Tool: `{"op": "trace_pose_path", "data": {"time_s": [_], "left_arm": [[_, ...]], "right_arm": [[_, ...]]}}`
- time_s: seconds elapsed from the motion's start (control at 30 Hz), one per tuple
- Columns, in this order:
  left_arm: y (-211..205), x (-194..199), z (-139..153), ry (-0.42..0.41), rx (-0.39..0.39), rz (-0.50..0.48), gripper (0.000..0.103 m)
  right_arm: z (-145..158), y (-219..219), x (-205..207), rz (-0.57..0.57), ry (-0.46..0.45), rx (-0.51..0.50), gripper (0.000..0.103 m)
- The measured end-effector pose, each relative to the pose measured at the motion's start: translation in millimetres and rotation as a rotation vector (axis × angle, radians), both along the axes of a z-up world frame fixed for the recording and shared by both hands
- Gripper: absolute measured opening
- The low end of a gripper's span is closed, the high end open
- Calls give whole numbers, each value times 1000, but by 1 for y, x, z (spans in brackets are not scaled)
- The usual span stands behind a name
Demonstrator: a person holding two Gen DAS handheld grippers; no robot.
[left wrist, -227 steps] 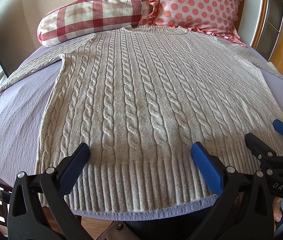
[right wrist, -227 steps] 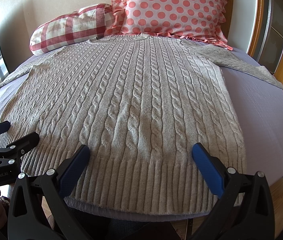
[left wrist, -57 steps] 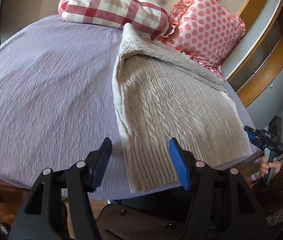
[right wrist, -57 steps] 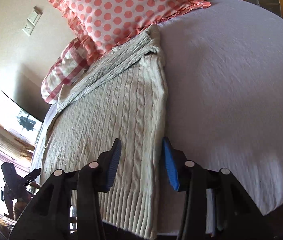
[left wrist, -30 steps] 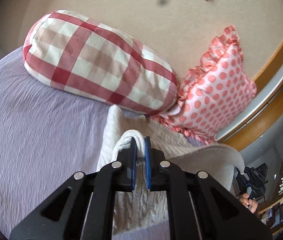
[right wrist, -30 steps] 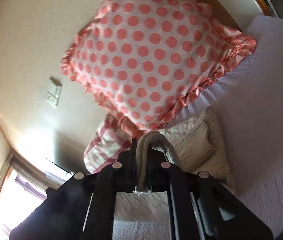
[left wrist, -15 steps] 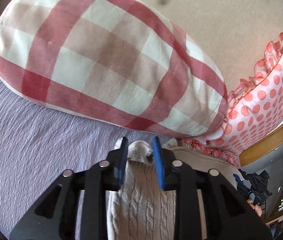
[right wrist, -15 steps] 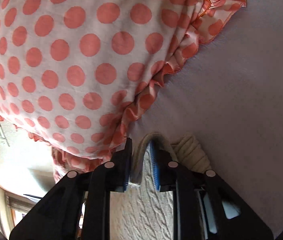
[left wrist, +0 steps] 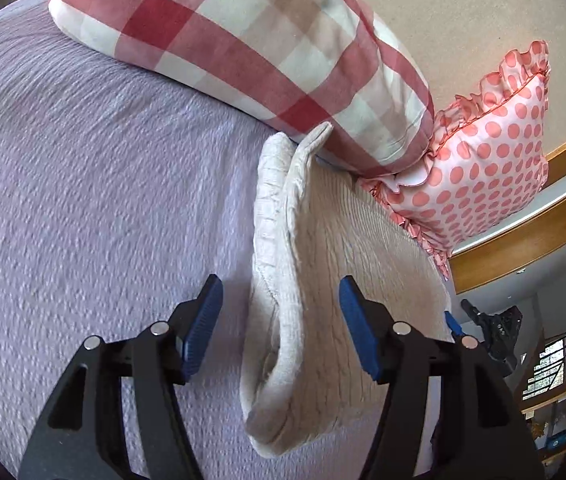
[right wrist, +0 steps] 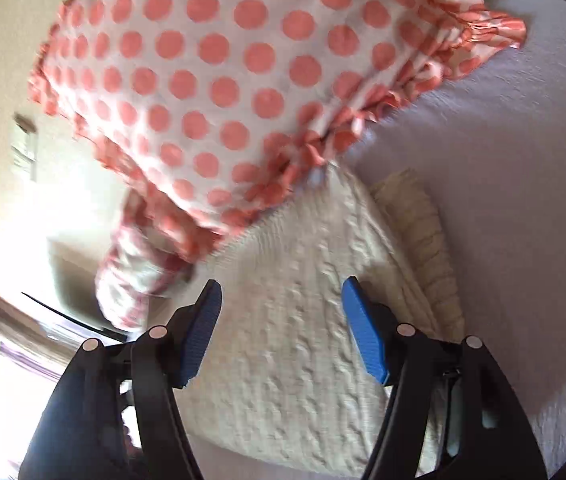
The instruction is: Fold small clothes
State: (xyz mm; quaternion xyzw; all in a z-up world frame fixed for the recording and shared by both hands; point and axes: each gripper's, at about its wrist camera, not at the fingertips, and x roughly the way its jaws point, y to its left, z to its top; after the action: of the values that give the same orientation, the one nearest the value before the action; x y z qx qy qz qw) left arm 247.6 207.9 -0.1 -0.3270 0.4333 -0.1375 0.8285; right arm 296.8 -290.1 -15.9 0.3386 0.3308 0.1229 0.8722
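Note:
A cream cable-knit sweater (left wrist: 323, 280) lies folded on the lilac bedspread (left wrist: 83, 200), its far end against the pillows. My left gripper (left wrist: 279, 330) is open and empty just above the sweater's left folded edge. The right gripper shows small at the far right of the left wrist view (left wrist: 479, 316). In the right wrist view the sweater (right wrist: 303, 320) lies under my right gripper (right wrist: 281, 330), which is open and empty above the sweater's right side. A ribbed folded layer (right wrist: 431, 248) sticks out on the right edge.
A red and white checked bolster pillow (left wrist: 243, 48) and a pink polka-dot frilled pillow (left wrist: 495, 152) lean on the beige wall at the head of the bed. The polka-dot pillow (right wrist: 211, 80) hangs close above the right gripper. A wooden headboard ledge (left wrist: 523, 236) runs at right.
Both grippers have opened wide and let go of the sweater's folded edge by the pillows, then drawn back a little. The sweater now rests folded on the bed.

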Motion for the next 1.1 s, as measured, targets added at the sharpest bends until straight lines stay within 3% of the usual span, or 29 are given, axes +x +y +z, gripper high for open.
{"op": "trace_pose_path", "data": {"time_s": [0.13,0.23,0.27,0.3,0.33,0.37,0.43,0.53,0.63,0.73,0.83,0.93,1.0,1.07,1.1], "left_arm": [[-1,6,-5,-1,-48,-10,65],[-4,19,-8,13,-91,-19,53],[-7,22,-10,20,-92,-10,43],[-8,27,-14,36,-112,-7,22],[-8,30,-20,59,-161,-3,16],[-6,31,-23,71,-198,19,15],[-8,31,-12,63,-190,26,14],[-30,32,32,10,-156,7,13],[-82,39,89,-77,-120,-66,13],[-169,55,124,-132,-125,-186,13],[-275,74,116,-131,-138,-317,14],[-360,90,76,-25,-140,-436,18],[-375,89,63,21,-220,-487,15],[-364,77,74,-35,-214,-507,16],[-353,69,83,-79,-188,-507,24]], "right_arm": [[-1,-2,-8,-17,-84,57,71],[2,-3,-10,-13,-111,69,74],[3,-3,-11,-11,-119,75,75],[4,-4,-11,-11,-127,83,75],[4,-6,-12,-13,-132,92,75],[5,-8,-14,-14,-137,103,75],[6,-14,-16,-20,-153,132,75],[11,-23,-20,-42,-183,160,75],[18,-30,-25,-58,-218,176,75],[24,-43,-29,-97,-235,144,75],[20,-61,-30,-128,-226,129,75],[11,-85,-32,-166,-189,122,75],[5,-99,-35,-186,-183,158,75],[6,-104,-36,-173,-193,185,74],[9,-104,-36,-158,-200,178,74]]}}
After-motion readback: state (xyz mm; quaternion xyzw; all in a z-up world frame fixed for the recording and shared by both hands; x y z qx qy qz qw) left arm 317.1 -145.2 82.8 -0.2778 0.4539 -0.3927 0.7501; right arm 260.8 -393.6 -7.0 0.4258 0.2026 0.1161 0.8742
